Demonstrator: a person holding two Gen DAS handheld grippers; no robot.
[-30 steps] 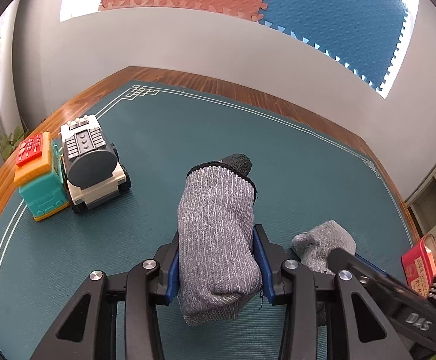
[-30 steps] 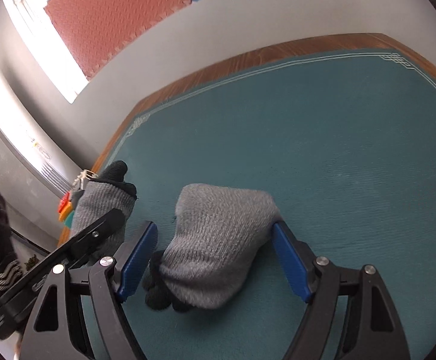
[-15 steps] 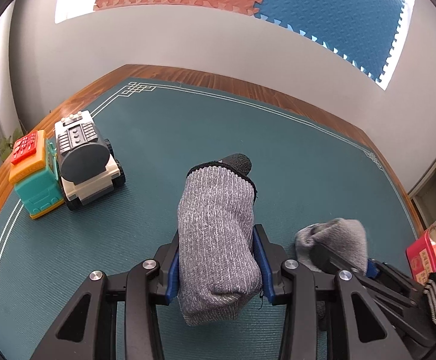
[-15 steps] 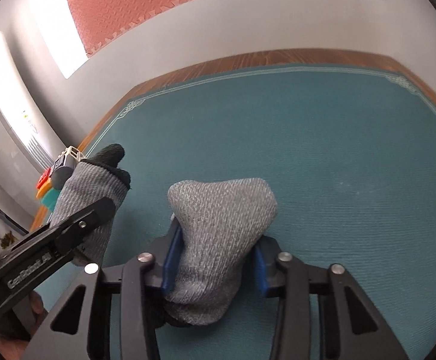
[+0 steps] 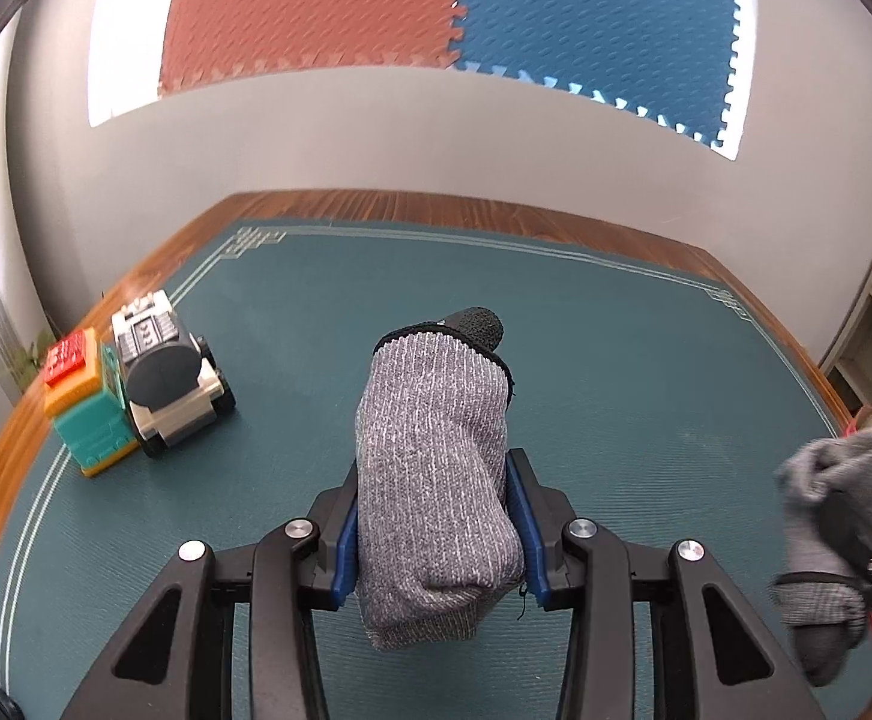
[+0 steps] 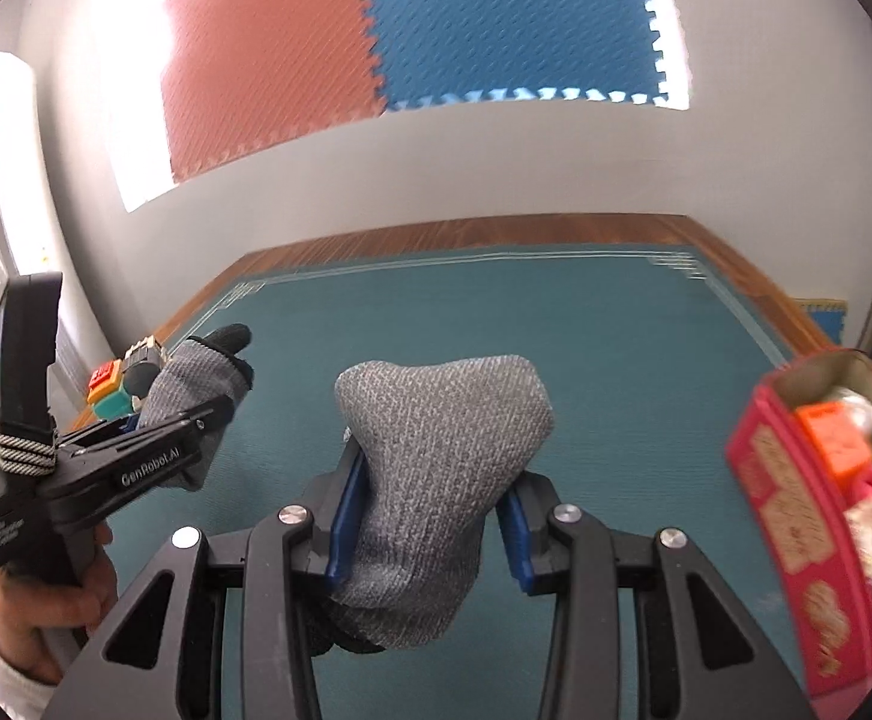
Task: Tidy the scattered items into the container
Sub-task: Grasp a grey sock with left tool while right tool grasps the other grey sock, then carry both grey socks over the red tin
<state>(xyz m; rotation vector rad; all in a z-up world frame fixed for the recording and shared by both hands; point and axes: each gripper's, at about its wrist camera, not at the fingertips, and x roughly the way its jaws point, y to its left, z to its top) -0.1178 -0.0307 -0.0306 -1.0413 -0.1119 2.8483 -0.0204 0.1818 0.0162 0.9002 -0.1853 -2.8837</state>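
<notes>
My left gripper (image 5: 436,534) is shut on a grey knit glove with black fingertips (image 5: 436,456), held above the green mat. It also shows at the left of the right wrist view (image 6: 195,402). My right gripper (image 6: 429,534) is shut on a second grey glove (image 6: 436,450), lifted off the mat; that glove shows blurred at the right edge of the left wrist view (image 5: 838,516). A red tin container (image 6: 796,546) with several small items inside sits at the right of the right wrist view, close to my right gripper.
A toy tanker truck (image 5: 165,372) and a teal and orange toy block (image 5: 84,414) stand at the mat's left edge. The green mat (image 5: 616,360) lies on a wooden table with a grey wall behind. Shelving stands at the far right.
My right gripper closed on the second glove, lifted it off the mat and swung right, bringing the red tin into view. My left gripper kept its glove and tilted up slightly.
</notes>
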